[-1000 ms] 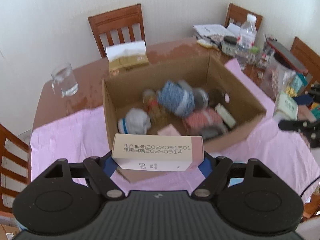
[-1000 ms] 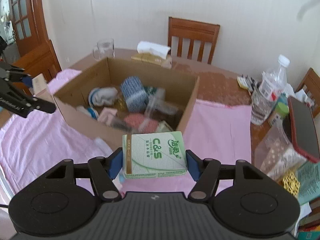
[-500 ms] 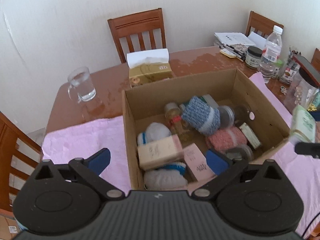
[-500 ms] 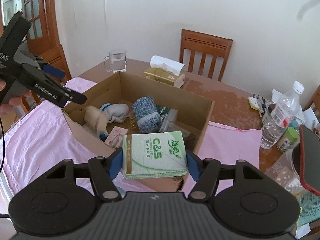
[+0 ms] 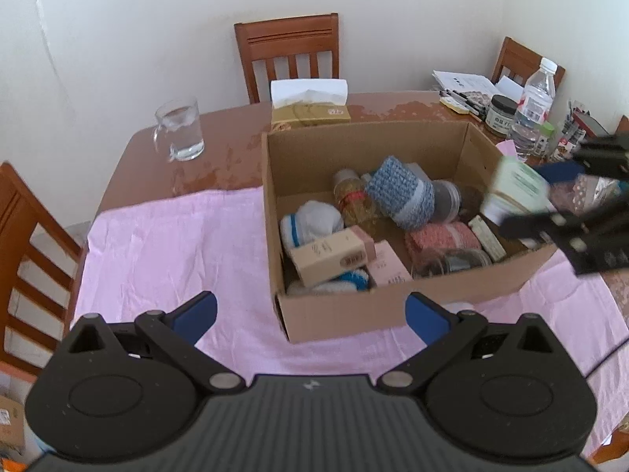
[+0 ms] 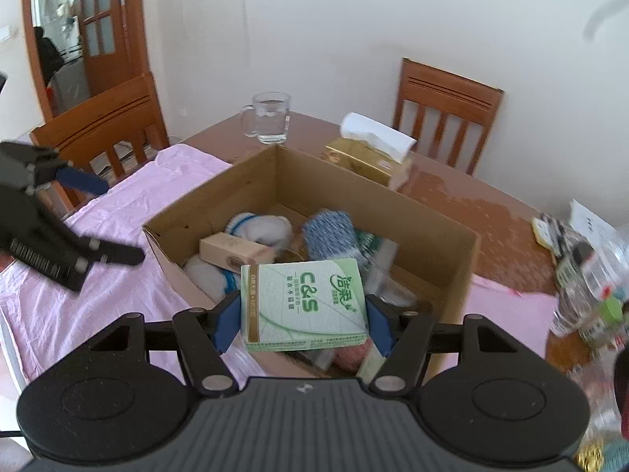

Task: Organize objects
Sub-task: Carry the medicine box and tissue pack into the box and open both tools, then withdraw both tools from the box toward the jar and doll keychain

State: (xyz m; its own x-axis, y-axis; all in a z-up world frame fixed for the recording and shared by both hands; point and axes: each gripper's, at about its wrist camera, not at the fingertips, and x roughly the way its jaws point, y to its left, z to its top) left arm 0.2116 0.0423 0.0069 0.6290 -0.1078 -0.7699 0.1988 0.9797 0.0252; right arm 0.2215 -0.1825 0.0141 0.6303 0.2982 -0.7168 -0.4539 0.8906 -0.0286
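An open cardboard box (image 5: 346,310) (image 6: 432,232) stands on the pink cloth and holds several items: knitted cosies, socks, jars and a beige carton (image 5: 332,253) (image 6: 232,253). My left gripper (image 5: 310,316) is open and empty, pulled back in front of the box's near wall. My right gripper (image 6: 302,320) is shut on a green and white tissue pack (image 6: 304,305), held above the box's right side. The pack (image 5: 515,192) also shows in the left wrist view.
A glass mug (image 5: 179,129) and a gold tissue box (image 5: 310,106) stand on the brown table (image 5: 196,165) behind the box. Bottles, jars and papers (image 5: 526,106) crowd the right end. Wooden chairs (image 5: 291,51) surround the table.
My left gripper opened, left the beige carton in the box and drew back. My right gripper moved with the tissue pack over the box.
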